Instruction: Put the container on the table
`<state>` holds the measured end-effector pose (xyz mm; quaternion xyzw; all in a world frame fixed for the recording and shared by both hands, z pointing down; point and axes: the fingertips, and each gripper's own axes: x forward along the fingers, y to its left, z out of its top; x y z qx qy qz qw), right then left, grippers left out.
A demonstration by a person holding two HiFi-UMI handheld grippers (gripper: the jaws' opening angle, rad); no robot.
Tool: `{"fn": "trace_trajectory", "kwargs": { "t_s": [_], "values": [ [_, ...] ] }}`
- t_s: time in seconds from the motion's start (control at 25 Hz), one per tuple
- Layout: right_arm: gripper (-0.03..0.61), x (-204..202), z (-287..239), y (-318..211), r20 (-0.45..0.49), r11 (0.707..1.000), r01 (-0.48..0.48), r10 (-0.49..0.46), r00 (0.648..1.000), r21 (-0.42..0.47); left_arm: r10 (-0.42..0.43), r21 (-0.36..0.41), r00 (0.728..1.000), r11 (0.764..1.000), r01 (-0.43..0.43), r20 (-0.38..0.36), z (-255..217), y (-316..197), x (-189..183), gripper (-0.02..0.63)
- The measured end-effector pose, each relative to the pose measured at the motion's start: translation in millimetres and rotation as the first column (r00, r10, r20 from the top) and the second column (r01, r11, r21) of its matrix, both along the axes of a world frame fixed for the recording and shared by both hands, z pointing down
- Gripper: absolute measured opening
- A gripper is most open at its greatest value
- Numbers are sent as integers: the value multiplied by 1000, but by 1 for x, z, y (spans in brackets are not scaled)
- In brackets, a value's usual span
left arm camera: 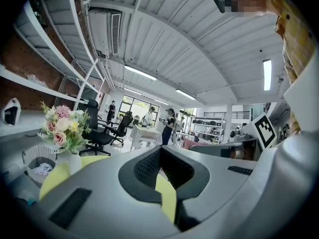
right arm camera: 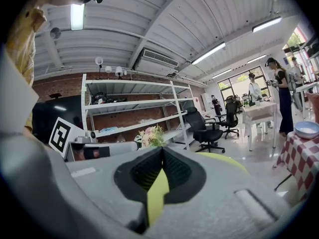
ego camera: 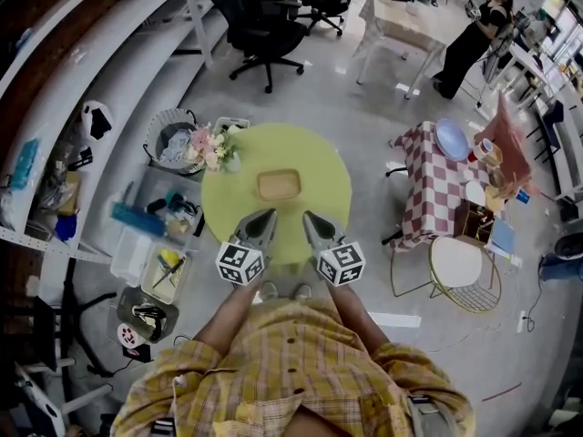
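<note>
A shallow tan rectangular container (ego camera: 279, 185) lies on the round yellow-green table (ego camera: 321, 167), near its middle. Both grippers hover over the table's near edge, short of the container and apart from it. My left gripper (ego camera: 264, 218) is shut with nothing in it; its jaws meet at the tips in the left gripper view (left arm camera: 160, 148). My right gripper (ego camera: 310, 218) is likewise shut and empty, jaws meeting in the right gripper view (right arm camera: 162, 149). The container is hidden behind the jaws in both gripper views.
A white vase of pink flowers (ego camera: 208, 147) stands at the table's left edge, also in the left gripper view (left arm camera: 62, 128). Bins and a wire basket (ego camera: 168, 139) crowd the floor at left. A checkered table (ego camera: 435, 185) and a round chair (ego camera: 460, 267) stand at right.
</note>
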<state>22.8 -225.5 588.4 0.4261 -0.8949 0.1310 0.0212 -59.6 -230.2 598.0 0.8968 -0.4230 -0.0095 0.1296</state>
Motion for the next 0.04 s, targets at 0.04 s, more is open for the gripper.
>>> {"fn": "trace_trajectory", "kwargs": {
  "t_s": [0.04],
  "values": [
    [-2, 0, -1, -1, 1, 1000, 2, -2, 1000, 3, 2, 6, 1000, 1000, -2, 7, -1, -1, 0, 5]
  ]
}}
